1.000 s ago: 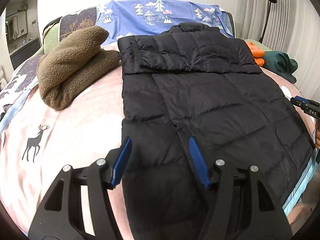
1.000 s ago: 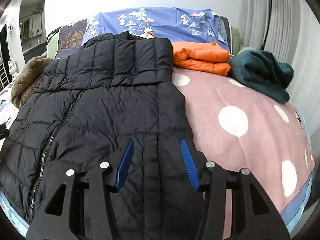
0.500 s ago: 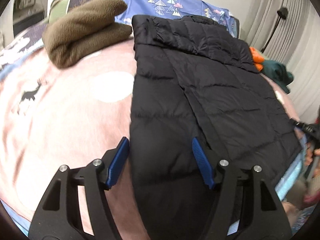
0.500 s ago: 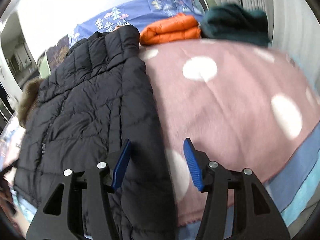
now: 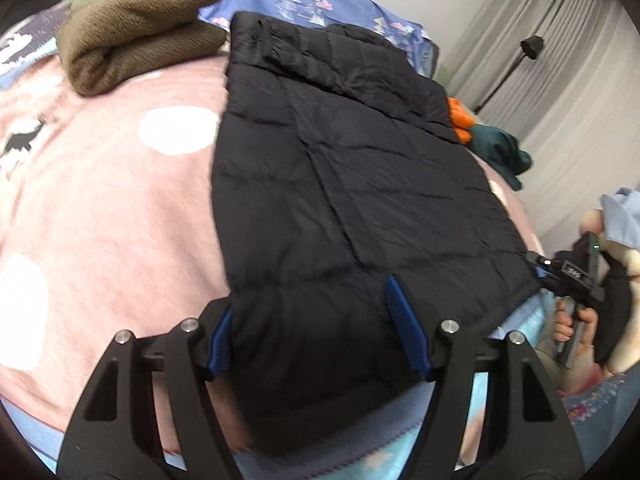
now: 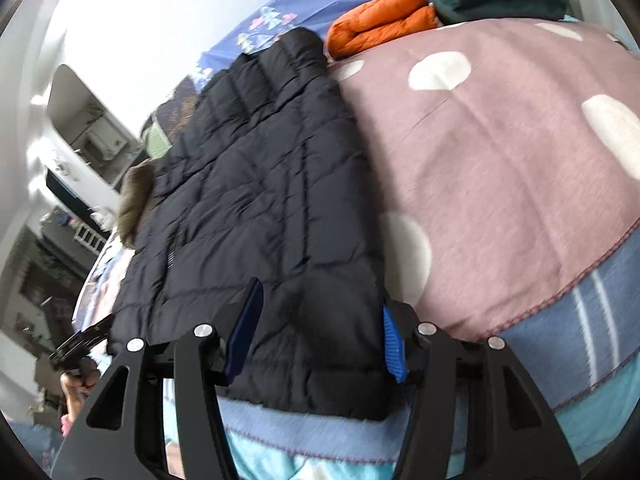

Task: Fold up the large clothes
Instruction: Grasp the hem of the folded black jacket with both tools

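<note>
Black quilted jacket (image 5: 344, 200) flat, sleeves folded in; both tools spread over hem corners.

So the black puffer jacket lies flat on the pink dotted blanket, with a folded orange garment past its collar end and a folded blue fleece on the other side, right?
Not quite: the fleece is brown, not blue, as the left wrist view shows. The rest holds: the black puffer jacket lies flat on the pink dotted blanket, with the folded orange garment past its collar end.
</note>
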### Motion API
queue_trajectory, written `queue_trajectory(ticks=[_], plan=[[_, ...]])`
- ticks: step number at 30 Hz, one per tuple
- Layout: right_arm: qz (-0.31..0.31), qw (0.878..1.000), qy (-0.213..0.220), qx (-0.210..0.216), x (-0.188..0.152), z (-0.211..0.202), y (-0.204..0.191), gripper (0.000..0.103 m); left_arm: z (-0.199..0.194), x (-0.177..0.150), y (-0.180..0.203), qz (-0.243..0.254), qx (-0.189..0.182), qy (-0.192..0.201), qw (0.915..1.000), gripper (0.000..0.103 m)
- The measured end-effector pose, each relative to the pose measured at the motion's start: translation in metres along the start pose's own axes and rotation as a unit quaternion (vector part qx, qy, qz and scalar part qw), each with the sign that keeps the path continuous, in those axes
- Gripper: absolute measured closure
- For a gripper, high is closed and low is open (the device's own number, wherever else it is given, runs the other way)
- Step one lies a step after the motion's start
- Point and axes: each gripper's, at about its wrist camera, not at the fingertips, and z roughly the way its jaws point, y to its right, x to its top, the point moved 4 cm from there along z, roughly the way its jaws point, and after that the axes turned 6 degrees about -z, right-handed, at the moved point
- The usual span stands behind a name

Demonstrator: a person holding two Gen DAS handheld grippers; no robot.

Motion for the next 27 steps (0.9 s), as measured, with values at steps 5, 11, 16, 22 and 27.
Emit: queue_trajectory(ticks=[5, 11, 16, 22, 27], plan=[[0.026, 0.999, 0.01, 0.045, 0.004, -0.001, -0.003, 0.047, 0.003, -0.001, 0.007, 0.009, 0.0, 0.002, 1.0, 0.048], [0.018, 0.999, 0.029, 0.036, 0.015, -0.002, -0.01, 0.093, 0.002, 0.007, -0.001, -0.024, -0.003, 0.01, 0.9997, 0.09], [0.028, 0.995, 0.074, 0.064, 0.03, -0.029, -0.018, 0.099, -0.03, 0.02, 0.016, -0.013, -0.03, 0.069, 0.9971, 0.097], [-0.002, 0.985, 0.137, 0.105, 0.046, -0.078, -0.044, 0.1, -0.082, 0.032, 0.052, 0.036, -0.053, 0.138, 0.9884, 0.097], [-0.029, 0.977, 0.176, 0.113, 0.052, -0.116, -0.063, 0.1, -0.127, 0.035, 0.077, 0.068, -0.059, 0.189, 0.9778, 0.097]])
